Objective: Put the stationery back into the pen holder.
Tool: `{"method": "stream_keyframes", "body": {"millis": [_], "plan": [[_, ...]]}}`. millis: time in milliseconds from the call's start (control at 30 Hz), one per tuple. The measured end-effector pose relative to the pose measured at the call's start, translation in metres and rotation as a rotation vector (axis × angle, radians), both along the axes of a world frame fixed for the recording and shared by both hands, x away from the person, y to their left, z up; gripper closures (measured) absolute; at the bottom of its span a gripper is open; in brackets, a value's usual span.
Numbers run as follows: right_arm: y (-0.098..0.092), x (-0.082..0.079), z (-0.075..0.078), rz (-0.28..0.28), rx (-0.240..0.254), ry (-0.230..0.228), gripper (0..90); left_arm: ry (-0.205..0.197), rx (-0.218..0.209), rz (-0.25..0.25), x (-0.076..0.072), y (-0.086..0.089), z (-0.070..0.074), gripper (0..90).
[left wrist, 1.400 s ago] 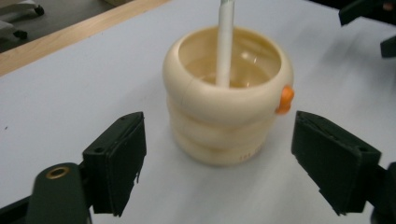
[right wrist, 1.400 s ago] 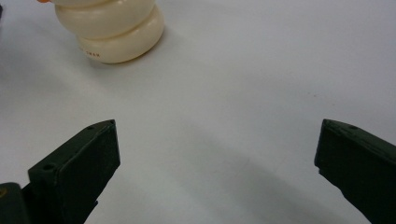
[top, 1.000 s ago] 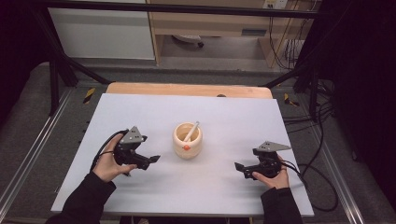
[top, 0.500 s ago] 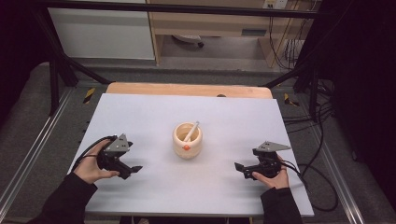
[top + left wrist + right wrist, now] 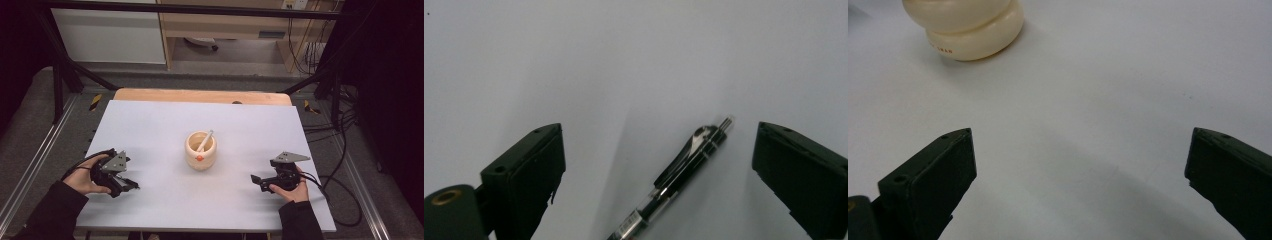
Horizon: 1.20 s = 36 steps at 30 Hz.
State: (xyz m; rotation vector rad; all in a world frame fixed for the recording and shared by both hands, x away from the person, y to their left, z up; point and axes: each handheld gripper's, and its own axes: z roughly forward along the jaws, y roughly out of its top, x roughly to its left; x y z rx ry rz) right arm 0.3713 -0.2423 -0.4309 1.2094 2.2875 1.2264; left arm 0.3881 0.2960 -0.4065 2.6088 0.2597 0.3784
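Two jaws of the left gripper (image 5: 659, 165) stand spread wide over a pen (image 5: 674, 182) lying flat on the table (image 5: 150, 125). To grip well, lower squarely and close across the barrel. Right gripper (image 5: 260, 183) also gapes, idle, near the cup (image 5: 201, 150).

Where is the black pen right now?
In the left gripper view, the black pen lies on the white table between the open jaws of the left tool, left of the cream cup.
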Motion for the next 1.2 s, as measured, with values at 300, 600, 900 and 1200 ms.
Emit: {"method": "stream_keyframes", "body": {"millis": [300,600,900,1200], "plan": [[0.000,0.000,0.000,0.000,0.000,0.003,1.0,-0.036,0.090,-0.095,-0.001,0.010,-0.002,16.7],[0.000,0.000,0.000,0.000,-0.001,0.001,0.9,-0.089,0.216,-0.200,0.002,0.023,-0.004,26.2],[0.000,0.000,0.000,-0.001,-0.001,0.000,1.0,-0.155,0.319,-0.283,0.005,0.029,-0.002,33.4],[0.000,0.000,0.000,-0.003,0.001,0.004,0.9,-0.176,0.414,-0.336,0.011,0.033,-0.006,45.2]]}}
